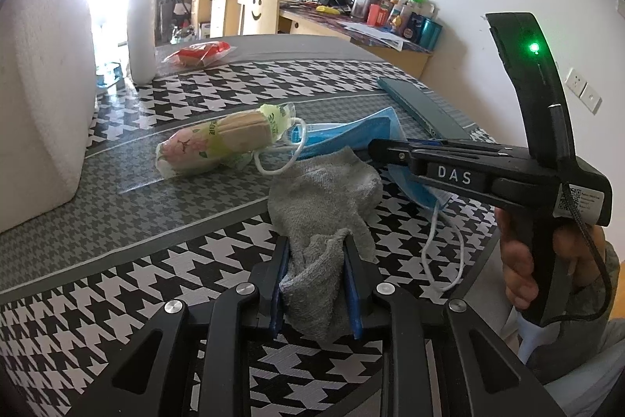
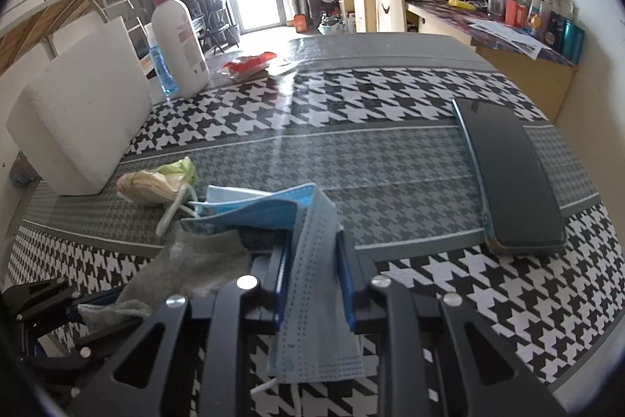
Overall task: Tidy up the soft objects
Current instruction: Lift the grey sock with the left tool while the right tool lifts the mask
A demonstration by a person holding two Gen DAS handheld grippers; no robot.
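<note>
My left gripper (image 1: 317, 245) is shut on a grey sock (image 1: 324, 198) that trails forward onto the houndstooth table; the sock also shows in the right wrist view (image 2: 203, 256). My right gripper (image 2: 314, 241) is shut on a blue face mask (image 2: 312, 260), folded over and hanging from the jaws; the mask (image 1: 343, 135) and the right gripper (image 1: 377, 147) also show in the left wrist view. A packet of tissues with a floral wrapper (image 1: 222, 139) lies just beyond the sock, and it also shows in the right wrist view (image 2: 156, 182).
A white foam block (image 2: 82, 127) stands at the left. A white bottle (image 2: 179, 38) and a red packet (image 2: 250, 63) sit at the far side. A dark phone (image 2: 511, 178) lies at the right. The table edge (image 2: 586, 358) is near right.
</note>
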